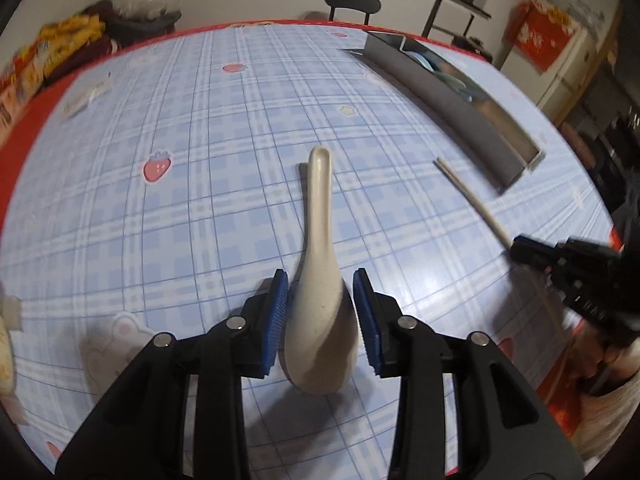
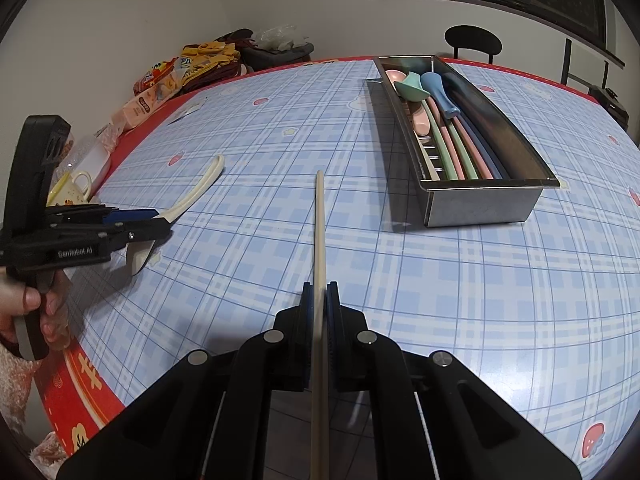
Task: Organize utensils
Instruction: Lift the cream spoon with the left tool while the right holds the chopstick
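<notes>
On the counter (image 2: 400, 280), covered by a blue plaid cloth printed with strawberries, a cream ceramic soup spoon (image 1: 318, 280) is seen with its faintly speckled bowl between the blue ribbed pads of the left hand-held gripper (image 1: 320, 312) and its curved handle reaching away across the cloth. The jaws are part-way closed around the bowl; in the right wrist view the bowl appears raised off the cloth, so the spoon is taken to be gripped.

A long, thin, cream chopstick (image 2: 319, 240) is clamped between the closed pads of the right hand-held gripper (image 2: 320, 304), its far end stretching forward over the counter.

Towards the far right of the counter a rectangular stainless-steel tray (image 2: 480, 204) is placed, well apart from both utensils. Inside it, over a slatted insert, pastel utensils are laid lengthwise: a pink spoon (image 2: 420, 120), a mint-green spoon (image 2: 412, 88) and a blue spoon (image 2: 438, 88), beside pink, green and blue chopsticks (image 2: 468, 152).

A hand (image 2: 24, 304) is seen holding the left hand-held gripper's grip at the counter's red edge.
</notes>
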A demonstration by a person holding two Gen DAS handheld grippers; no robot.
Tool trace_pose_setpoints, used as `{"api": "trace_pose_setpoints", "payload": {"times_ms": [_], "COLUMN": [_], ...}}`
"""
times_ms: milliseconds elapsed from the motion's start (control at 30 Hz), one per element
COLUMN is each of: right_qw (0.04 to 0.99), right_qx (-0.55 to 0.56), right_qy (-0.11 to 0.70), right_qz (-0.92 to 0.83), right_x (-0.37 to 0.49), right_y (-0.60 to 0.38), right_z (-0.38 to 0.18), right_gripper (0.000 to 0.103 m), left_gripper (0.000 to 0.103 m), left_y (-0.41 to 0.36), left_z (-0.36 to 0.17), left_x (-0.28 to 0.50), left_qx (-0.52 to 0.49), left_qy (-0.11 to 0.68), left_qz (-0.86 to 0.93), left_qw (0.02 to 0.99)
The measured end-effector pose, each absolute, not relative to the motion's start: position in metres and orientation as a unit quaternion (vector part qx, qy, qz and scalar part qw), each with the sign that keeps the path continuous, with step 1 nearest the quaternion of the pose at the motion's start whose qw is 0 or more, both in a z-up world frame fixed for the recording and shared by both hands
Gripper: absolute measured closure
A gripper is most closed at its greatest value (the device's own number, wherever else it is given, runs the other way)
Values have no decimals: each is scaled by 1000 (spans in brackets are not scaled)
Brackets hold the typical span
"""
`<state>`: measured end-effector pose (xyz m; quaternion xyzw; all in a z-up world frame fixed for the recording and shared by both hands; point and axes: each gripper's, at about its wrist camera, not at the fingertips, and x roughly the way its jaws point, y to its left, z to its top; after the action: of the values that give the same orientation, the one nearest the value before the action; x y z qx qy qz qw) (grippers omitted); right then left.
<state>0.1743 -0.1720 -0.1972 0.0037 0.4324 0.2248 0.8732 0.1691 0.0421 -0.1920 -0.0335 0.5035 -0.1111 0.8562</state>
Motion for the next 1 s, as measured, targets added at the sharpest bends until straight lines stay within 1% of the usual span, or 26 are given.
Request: {"api": "trace_pose_setpoints", "payload": {"times_ms": [133,300,367,567,633,700,867,1000], "right_qw": [873,873,873,873,873,873,873,873], "right_qx": [4,4,5,5,5,5,5,6], "right_qy": [432,432,432,433,433,433,433,433], "right_qz": [225,225,225,225,226,226,226,226], "right_x": [174,173,174,173,174,174,174,174], "right_y": [-172,-170,-171,-171,-171,-171,-172,-171], "right_z": [-197,-197,-197,-197,-197,-197,-197,-197], "right_gripper": [96,96,96,96,96,96,96,96], "left_gripper": [73,86,88,88,86,81,81,80], "left_y": [48,44,38,14,3,-5,-17,-11], "left_z": [-192,-184,-182,-184,-184,-185,-184,-188], "left_x": [170,171,171,173,172,171,172,179], "left_qx": [-74,-99,-102,-83,-52,-17,55,56], "left_qy": [505,499,501,507,506,503,488,487], "left_qz": [-122,-143,-157,-179,-176,-169,-141,-126], "left_qw": [851,849,845,839,843,847,860,863]}}
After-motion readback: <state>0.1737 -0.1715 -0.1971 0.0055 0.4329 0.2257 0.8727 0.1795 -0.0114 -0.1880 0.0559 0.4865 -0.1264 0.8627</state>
